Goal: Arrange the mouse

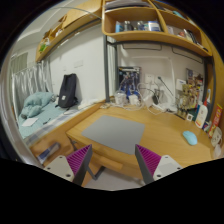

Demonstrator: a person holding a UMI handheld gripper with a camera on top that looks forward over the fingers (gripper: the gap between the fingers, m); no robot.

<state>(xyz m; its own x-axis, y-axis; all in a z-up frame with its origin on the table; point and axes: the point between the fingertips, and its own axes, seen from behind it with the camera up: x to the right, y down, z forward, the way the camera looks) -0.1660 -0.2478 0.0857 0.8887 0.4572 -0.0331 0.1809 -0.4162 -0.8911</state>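
The mouse (190,138) is small and light blue. It sits on the wooden desk (150,125) at the right of the frame, off the grey mat (113,133) in the middle. The mat looks like the spot where the mouse belongs, so it may need to go there. The gripper (113,160) is at the bottom of the frame, open wide and holding nothing. It is well apart from the mouse. A bed (35,108) is at the left, and shelves (140,25) hang at the top.
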